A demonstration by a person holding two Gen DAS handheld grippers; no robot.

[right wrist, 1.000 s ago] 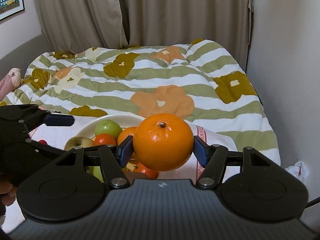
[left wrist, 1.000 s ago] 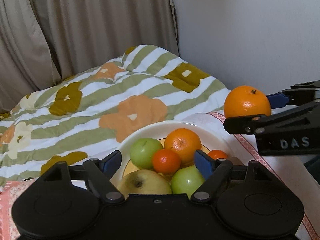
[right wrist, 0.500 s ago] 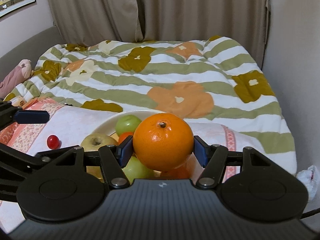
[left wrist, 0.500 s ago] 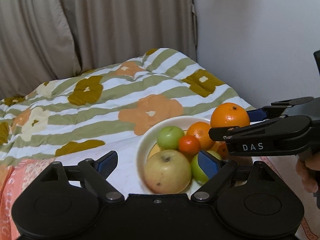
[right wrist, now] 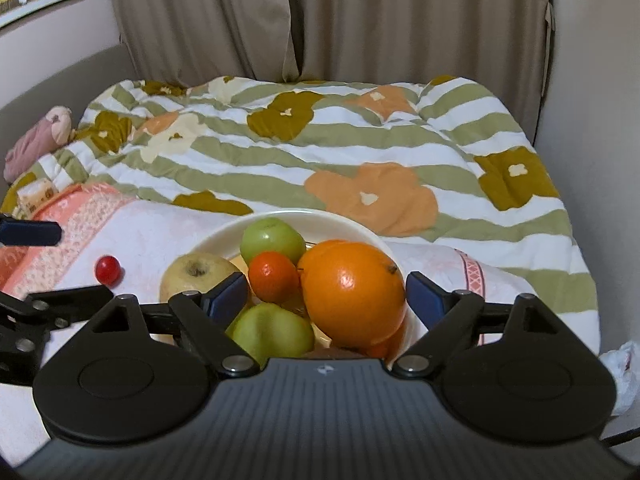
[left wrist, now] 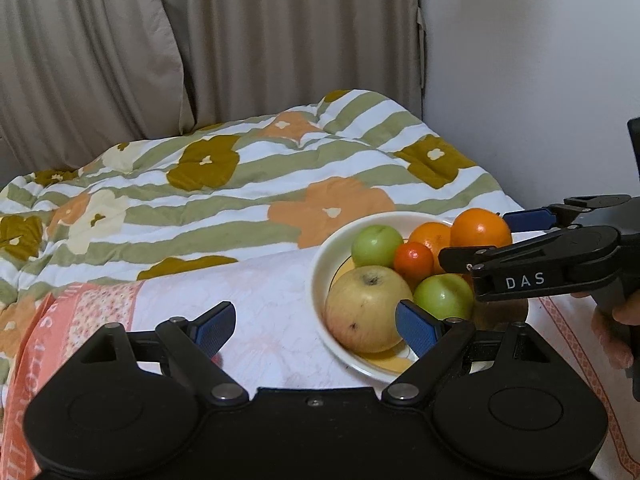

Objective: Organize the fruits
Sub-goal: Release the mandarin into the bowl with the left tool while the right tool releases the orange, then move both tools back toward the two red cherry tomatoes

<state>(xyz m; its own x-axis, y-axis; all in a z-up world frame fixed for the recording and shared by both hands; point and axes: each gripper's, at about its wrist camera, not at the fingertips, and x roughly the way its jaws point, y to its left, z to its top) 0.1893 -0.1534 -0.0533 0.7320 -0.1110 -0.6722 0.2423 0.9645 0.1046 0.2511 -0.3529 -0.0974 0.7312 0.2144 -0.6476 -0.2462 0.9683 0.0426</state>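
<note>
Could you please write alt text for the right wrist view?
The right gripper is opening around a large orange, pads clear of it, above a white bowl of green apples and a small tangerine. A small red fruit lies on the pink cloth.

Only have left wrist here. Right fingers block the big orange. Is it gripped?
Observer: No. In the right wrist view the right gripper is opening, with a gap on each side of the big orange between its fingers; the orange sits on the other fruit in the bowl.
Operator: Any fruit outside the bowl?
Observer: One small red fruit, on the white cloth left of the bowl, apart from it.
Operator: Near my gripper?
Observer: Just beyond the left gripper, roughly in line with the gap between its open fingers, not touching them.
</note>
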